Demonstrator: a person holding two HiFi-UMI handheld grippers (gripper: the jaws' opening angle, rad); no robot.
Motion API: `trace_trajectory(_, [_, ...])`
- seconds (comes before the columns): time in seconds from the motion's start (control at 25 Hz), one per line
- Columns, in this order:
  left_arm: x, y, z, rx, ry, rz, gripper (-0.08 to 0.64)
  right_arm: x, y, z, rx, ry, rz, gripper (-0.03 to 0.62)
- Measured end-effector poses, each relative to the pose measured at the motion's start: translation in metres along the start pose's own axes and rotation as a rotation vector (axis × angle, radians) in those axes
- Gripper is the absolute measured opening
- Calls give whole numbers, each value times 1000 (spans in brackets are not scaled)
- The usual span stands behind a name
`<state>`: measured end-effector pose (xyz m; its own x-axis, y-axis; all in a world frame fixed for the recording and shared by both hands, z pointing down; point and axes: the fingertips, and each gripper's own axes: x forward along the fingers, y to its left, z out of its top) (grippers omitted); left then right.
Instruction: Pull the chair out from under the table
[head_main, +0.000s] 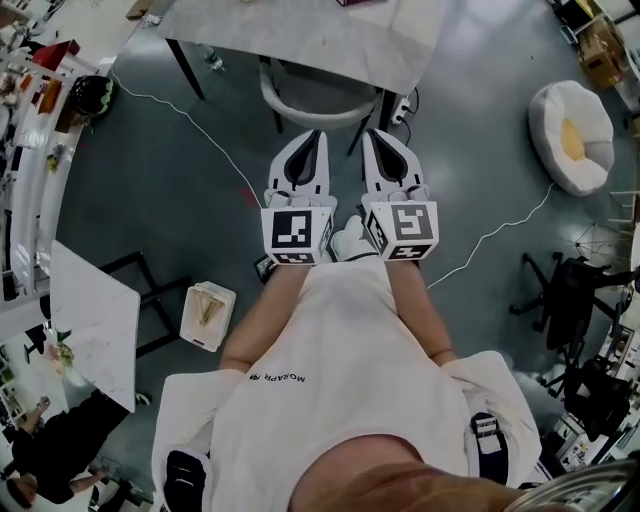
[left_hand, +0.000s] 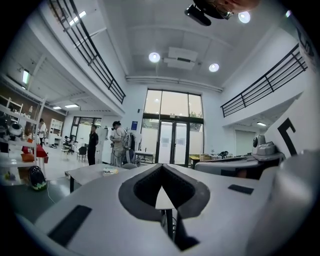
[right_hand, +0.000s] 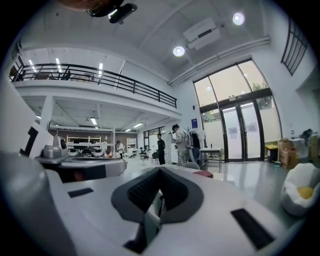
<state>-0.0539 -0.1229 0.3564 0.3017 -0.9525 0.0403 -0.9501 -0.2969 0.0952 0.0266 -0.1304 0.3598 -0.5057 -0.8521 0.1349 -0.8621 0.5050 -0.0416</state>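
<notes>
The chair (head_main: 310, 108) has a grey curved back and stands tucked under the white-topped table (head_main: 330, 40) at the top of the head view. My left gripper (head_main: 316, 134) and right gripper (head_main: 372, 134) are side by side, pointing level at the chair back, their tips just short of its rim. I cannot tell whether they touch it. Both are shut with nothing between the jaws. In the left gripper view the left gripper (left_hand: 161, 166) hides the chair, and only a table edge (left_hand: 95, 172) shows at the left. The right gripper (right_hand: 160, 170) also blocks the chair in its own view.
A power strip (head_main: 401, 106) lies by the table's right leg, and a white cable (head_main: 190, 130) crosses the floor. A white beanbag (head_main: 570, 135) sits at the right, with a black office chair (head_main: 570, 290) below it. At the left are a white bin (head_main: 208, 315) and another table (head_main: 90, 320). People (left_hand: 93, 145) stand far off.
</notes>
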Motion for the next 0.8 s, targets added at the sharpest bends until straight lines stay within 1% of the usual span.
trace_trajectory(0.08, [14,5,-2,-8,5,7,2,12,-6,-1,0,6,6,2])
trace_trajectory(0.2, [34,12,3,2,5,17,2,32,-15,4,4,5,23,2])
trace_trajectory(0.56, [94,3,9,20,2,37,2,70,-67,13,18,-2,56,2])
trace_trajectory(0.8, [115,13,9,25,12,62,2,86,-77,13,19,5,83,2])
